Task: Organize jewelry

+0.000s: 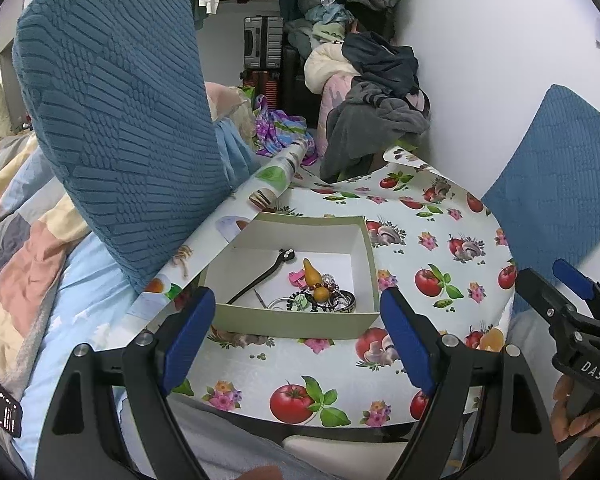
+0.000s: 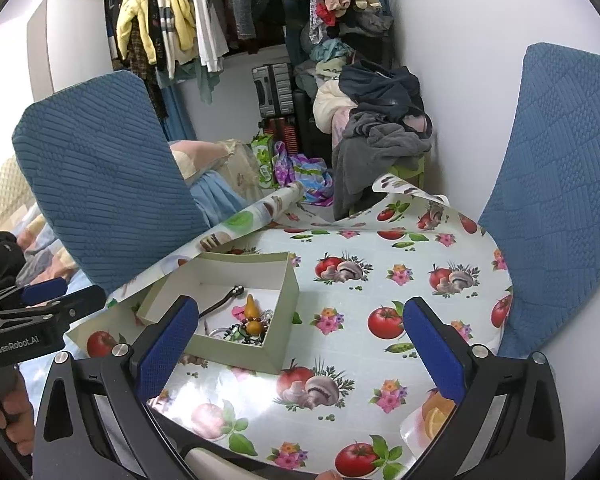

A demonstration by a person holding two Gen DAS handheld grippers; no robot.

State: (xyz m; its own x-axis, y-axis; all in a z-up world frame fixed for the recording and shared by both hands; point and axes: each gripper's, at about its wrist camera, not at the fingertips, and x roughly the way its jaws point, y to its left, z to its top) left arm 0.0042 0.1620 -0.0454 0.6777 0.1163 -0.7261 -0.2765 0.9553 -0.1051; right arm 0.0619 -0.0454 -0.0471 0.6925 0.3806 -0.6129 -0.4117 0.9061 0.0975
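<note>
Probably light and tangle-prone, the small mixed jewelry pieces (image 1: 320,294) are heaped in the pale green cardboard box (image 1: 292,322); the black hairpin's (image 1: 260,278) shaft is best pinched, both grippers (image 1: 298,330) (image 2: 300,344) being held wide, empty

A shallow, open, pale green cardboard box (image 1: 292,322) sits on a round table covered with a white, tomato-and-mushroom-printed oilcloth (image 1: 432,216), toward the table's left side. Inside the box, a tangle of beaded bracelets and rings (image 1: 324,296) lies in the near right corner, and a long black hair stick (image 1: 262,280) lies diagonally to its left. A blue textured chair back (image 1: 116,120) stands left of the table; another blue textured chair back (image 2: 560,200) stands right. Behind the table, a heap of dark and pale clothes (image 2: 376,120) rests against the wall.
</note>
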